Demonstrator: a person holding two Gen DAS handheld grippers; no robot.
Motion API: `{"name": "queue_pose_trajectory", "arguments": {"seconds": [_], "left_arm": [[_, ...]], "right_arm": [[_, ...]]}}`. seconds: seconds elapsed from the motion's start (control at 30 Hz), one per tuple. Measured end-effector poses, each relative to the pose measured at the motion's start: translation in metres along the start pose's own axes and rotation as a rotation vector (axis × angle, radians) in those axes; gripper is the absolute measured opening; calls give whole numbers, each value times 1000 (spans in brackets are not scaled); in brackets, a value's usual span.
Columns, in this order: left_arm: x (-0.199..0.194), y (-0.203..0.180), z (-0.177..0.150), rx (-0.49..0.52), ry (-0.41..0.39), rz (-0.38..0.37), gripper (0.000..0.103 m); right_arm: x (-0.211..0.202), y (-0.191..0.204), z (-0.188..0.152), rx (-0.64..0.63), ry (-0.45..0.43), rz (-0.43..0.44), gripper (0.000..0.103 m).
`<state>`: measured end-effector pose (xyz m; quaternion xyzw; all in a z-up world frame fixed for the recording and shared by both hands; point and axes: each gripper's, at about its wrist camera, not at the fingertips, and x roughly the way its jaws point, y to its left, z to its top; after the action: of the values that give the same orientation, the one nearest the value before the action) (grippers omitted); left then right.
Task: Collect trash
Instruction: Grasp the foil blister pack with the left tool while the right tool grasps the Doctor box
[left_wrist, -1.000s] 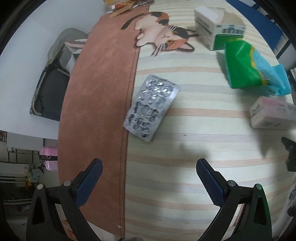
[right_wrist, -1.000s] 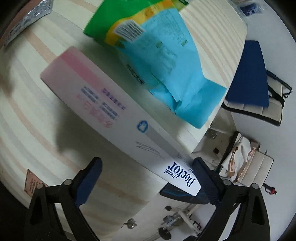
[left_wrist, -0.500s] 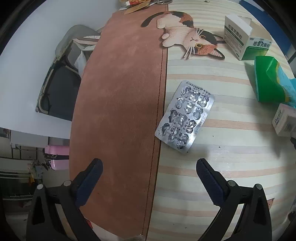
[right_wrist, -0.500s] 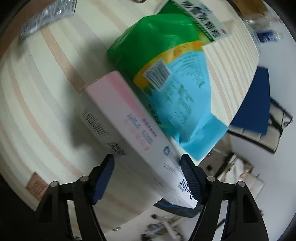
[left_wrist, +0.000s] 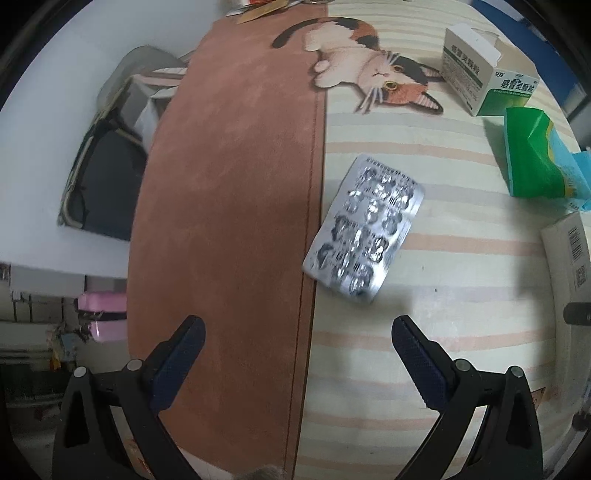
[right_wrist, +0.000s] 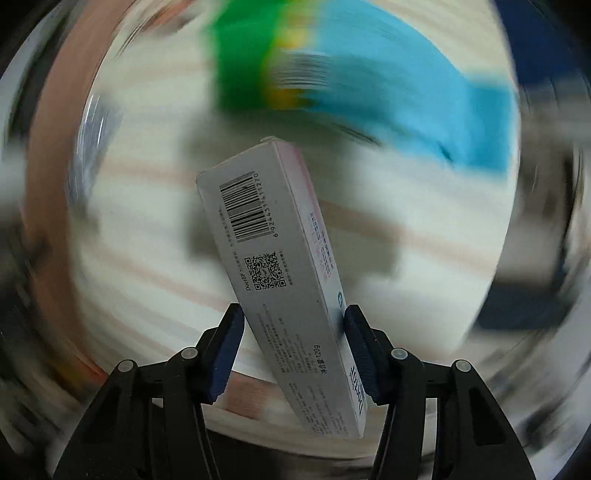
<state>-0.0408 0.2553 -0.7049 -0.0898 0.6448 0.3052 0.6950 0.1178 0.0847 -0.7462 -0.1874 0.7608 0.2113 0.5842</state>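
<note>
My right gripper is shut on a long white and pink toothpaste box and holds it tilted above the striped table; the box also shows at the right edge of the left wrist view. My left gripper is open and empty, hovering above the table. A silver blister pack lies just ahead of it, near the seam of the brown mat. A green and blue bag and a green and white medicine box lie at the far right.
The striped tablecloth carries a cat picture. A chair with a dark bag stands beyond the table's left edge. The right wrist view's background is motion-blurred; the green and blue bag shows beyond the box.
My right gripper closed on the toothpaste box and lifted it off the table, swinging fast. My left gripper shifted left, so the blister pack sits further right in its view.
</note>
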Motion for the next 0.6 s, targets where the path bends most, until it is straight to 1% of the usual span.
{"name": "queue_pose_trajectory", "arguments": {"seconds": [0.03, 0.13, 0.2, 0.27, 0.33, 0.37, 0.4, 0.43, 0.5, 0.53, 0.57, 0.6], "left_arm": [[3, -2, 5, 20, 4, -16, 103], [21, -14, 26, 114, 36, -53, 103], [30, -22, 36, 168, 49, -57, 103], [42, -31, 48, 223, 62, -54, 103], [52, -40, 56, 282, 64, -36, 102], [55, -44, 58, 305, 61, -35, 103], [53, -46, 60, 321, 44, -36, 102], [52, -48, 62, 334, 33, -44, 98], [49, -48, 61, 330, 35, -71, 90], [48, -46, 61, 308, 45, -109, 73], [47, -43, 60, 268, 67, -175, 55], [46, -40, 59, 236, 78, -200, 55]], "right_arm": [[0, -3, -1, 21, -16, -1, 61], [2, -4, -16, 61, -56, 26, 81], [6, 1, -34, 55, -77, 18, 81], [9, 8, -43, 30, -94, -16, 81], [13, 13, -49, -11, -112, -77, 81], [16, 17, -52, -40, -128, -126, 81], [18, 19, -53, -61, -137, -152, 81], [20, 21, -54, -80, -146, -176, 80], [25, 21, -57, -79, -158, -175, 62], [27, 24, -62, -70, -155, -172, 51], [27, 20, -63, -59, -165, -160, 51], [26, 7, -56, -45, -179, -145, 51]]}}
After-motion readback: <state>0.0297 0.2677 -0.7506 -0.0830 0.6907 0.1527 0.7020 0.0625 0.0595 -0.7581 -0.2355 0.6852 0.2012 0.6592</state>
